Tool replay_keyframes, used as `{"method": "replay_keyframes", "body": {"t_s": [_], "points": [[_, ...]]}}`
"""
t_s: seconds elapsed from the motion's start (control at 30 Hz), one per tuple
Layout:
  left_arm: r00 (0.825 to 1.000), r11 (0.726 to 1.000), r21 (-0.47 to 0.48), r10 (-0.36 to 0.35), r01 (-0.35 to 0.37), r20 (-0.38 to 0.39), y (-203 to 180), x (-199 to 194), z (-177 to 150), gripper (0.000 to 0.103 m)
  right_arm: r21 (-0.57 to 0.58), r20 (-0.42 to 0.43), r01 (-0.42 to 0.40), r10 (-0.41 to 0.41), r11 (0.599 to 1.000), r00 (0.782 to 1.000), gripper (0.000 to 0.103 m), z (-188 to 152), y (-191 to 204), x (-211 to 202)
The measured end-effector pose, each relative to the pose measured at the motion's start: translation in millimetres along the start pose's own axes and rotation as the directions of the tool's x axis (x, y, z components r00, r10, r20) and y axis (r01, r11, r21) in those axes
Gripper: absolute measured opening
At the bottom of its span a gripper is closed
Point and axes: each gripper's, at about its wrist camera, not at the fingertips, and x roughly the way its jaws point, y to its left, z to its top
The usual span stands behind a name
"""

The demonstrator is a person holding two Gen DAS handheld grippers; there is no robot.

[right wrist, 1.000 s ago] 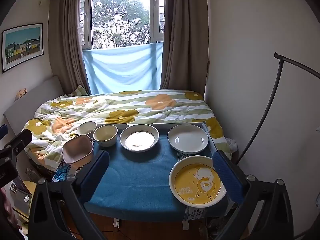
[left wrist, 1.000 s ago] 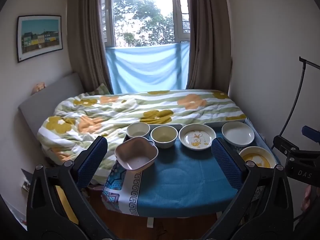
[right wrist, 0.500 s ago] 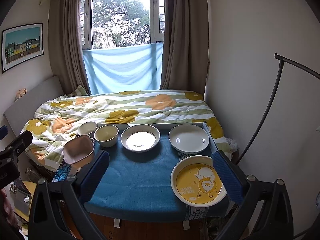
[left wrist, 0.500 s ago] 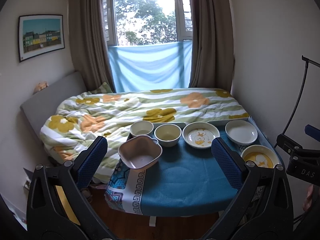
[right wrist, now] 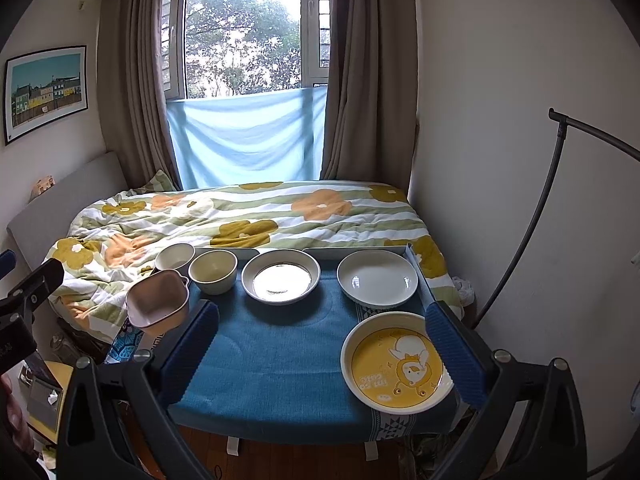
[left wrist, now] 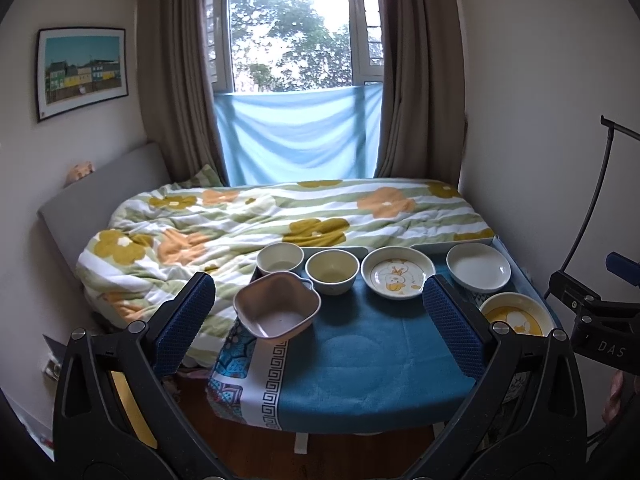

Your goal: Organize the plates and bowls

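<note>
On the blue-clothed table stand a pink square bowl at the front left, a white bowl, a cream bowl, a duck-print plate, a white plate and a yellow duck plate. In the right wrist view the yellow plate lies nearest, with the white plate, the grey-rimmed plate, cream bowl and pink bowl behind. My left gripper and right gripper are both open, empty, short of the table.
A bed with a flowered quilt lies right behind the table. A wall and a black curved stand are on the right. Wooden floor shows below the table's front edge.
Both grippers have drawn back slightly from the table; the dishes look a little smaller and farther. No dish has moved.
</note>
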Motion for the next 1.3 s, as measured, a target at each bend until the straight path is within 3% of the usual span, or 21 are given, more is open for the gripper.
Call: {"method": "replay_keyframes", "body": {"t_s": [1.3], "points": [[1.0,1.0,-0.001,-0.005,0.005,0.001,1.9,0.9,3.7,0.103,-0.001,0.004,0.003,-0.003,1.0,1.0,0.103,1.1,3.6,-2.8]]}}
